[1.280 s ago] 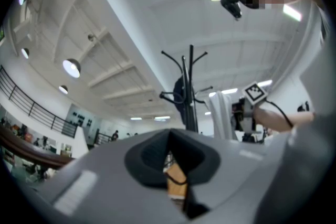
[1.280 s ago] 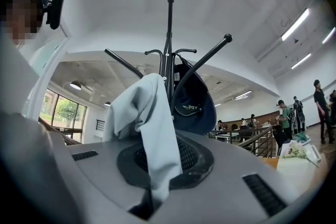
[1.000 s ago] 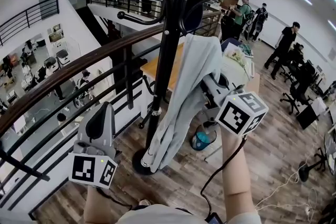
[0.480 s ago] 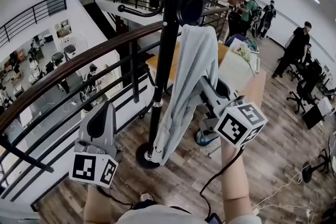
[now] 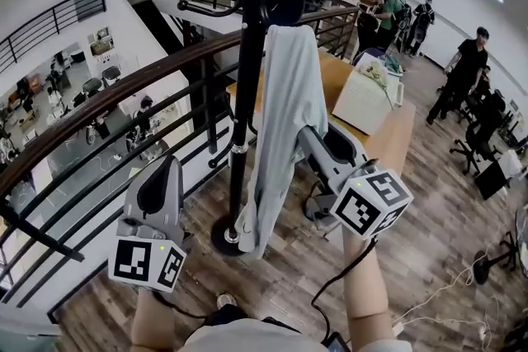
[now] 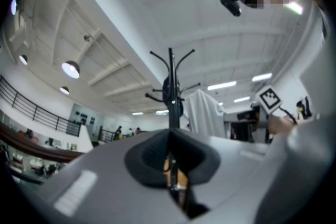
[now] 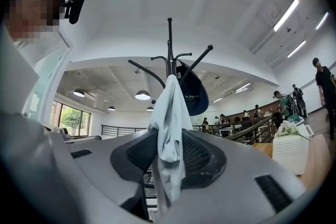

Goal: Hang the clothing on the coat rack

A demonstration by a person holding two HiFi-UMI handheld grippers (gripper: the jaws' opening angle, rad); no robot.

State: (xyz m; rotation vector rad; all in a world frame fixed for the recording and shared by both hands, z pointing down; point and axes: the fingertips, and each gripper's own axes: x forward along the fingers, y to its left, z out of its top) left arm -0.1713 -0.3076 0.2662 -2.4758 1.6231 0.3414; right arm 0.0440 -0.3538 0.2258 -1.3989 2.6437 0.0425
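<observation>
A pale grey-blue garment [image 5: 285, 111] hangs from a hook of the black coat rack [image 5: 246, 95] and drapes down beside the pole. My right gripper [image 5: 312, 143] sits just right of the cloth at mid height. In the right gripper view its jaws are opening and the garment [image 7: 169, 128] hangs loose in the gap, with the pads off it. My left gripper [image 5: 157, 187] is held low at the left, away from the rack, shut and empty. In the left gripper view the rack [image 6: 170, 92] and the garment [image 6: 205, 113] stand ahead.
A dark cap [image 7: 191, 92] hangs on another hook of the rack. A dark railing [image 5: 124, 107] with a drop to a lower floor runs behind and left of the rack. A wooden desk [image 5: 388, 136] stands to the right, with people [image 5: 466, 66] beyond it.
The right gripper's jaws have parted from the garment and the gripper has dropped slightly lower. The garment now hangs from the hook. The left gripper has stayed put.
</observation>
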